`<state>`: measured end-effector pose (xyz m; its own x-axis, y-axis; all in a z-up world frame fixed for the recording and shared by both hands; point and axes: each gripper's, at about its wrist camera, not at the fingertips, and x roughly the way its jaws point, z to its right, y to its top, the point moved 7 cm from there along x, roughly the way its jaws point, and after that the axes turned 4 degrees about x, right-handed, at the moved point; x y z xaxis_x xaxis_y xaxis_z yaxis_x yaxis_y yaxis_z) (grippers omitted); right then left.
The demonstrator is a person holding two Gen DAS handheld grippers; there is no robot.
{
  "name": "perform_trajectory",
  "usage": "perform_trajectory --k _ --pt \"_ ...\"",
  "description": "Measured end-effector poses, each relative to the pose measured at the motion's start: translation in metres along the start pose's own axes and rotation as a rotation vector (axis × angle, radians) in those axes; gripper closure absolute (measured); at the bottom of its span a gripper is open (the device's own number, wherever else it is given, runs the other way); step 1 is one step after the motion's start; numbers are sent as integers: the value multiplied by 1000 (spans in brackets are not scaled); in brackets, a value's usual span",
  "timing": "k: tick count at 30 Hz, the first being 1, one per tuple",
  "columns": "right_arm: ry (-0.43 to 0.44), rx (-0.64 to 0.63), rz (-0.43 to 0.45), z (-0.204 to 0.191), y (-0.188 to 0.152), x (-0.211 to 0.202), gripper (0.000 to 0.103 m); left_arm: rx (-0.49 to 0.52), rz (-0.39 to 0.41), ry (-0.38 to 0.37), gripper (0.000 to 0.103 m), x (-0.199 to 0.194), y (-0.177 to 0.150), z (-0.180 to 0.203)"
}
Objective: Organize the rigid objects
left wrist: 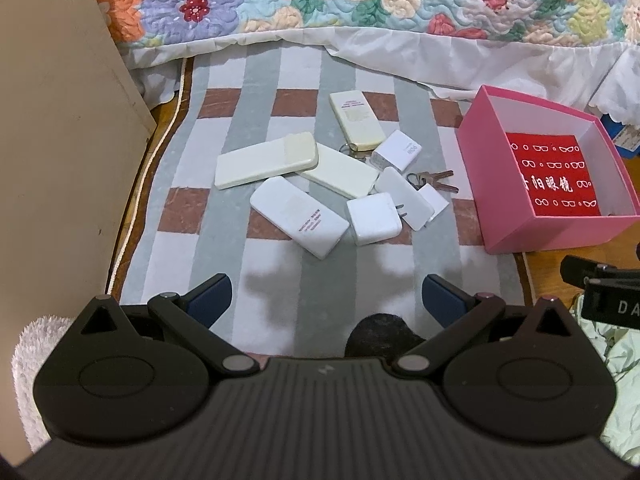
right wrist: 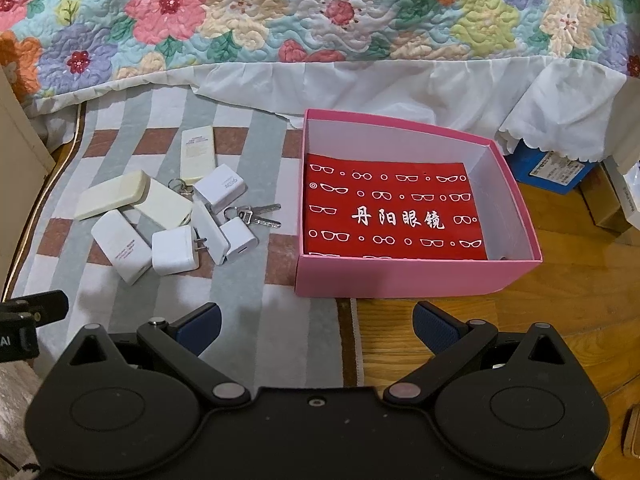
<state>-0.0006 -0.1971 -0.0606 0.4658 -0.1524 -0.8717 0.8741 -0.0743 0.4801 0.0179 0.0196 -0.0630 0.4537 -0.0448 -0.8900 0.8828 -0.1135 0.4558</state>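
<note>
A pile of white and cream rigid items lies on a striped checked mat [left wrist: 280, 264]: several power banks [left wrist: 266, 160] [right wrist: 112, 194], wall chargers [left wrist: 373, 219] [right wrist: 174, 250] and a bunch of keys [left wrist: 434, 180] [right wrist: 260, 216]. To its right stands an open pink box [left wrist: 532, 228] [right wrist: 400, 276] with a red printed sheet on its floor. My left gripper [left wrist: 327, 300] hovers open, short of the pile, with nothing between its fingers. My right gripper [right wrist: 316, 326] is open too, near the box's front wall, over the mat's edge.
A bed with a floral quilt [right wrist: 320, 12] and white skirt runs along the far side. A beige panel [left wrist: 60, 120] stands at the left. Wooden floor [right wrist: 520, 340] lies right of the mat. A blue box [right wrist: 552, 170] sits under the bed skirt.
</note>
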Motion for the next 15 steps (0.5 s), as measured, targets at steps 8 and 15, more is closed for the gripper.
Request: perform_trajectory --k 8,15 --pt "0 -2 2 0 0 0 0 13 -42 -12 0 7 -5 -2" --pt "-15 -15 7 0 -1 0 0 10 -46 -20 0 10 -8 -2"
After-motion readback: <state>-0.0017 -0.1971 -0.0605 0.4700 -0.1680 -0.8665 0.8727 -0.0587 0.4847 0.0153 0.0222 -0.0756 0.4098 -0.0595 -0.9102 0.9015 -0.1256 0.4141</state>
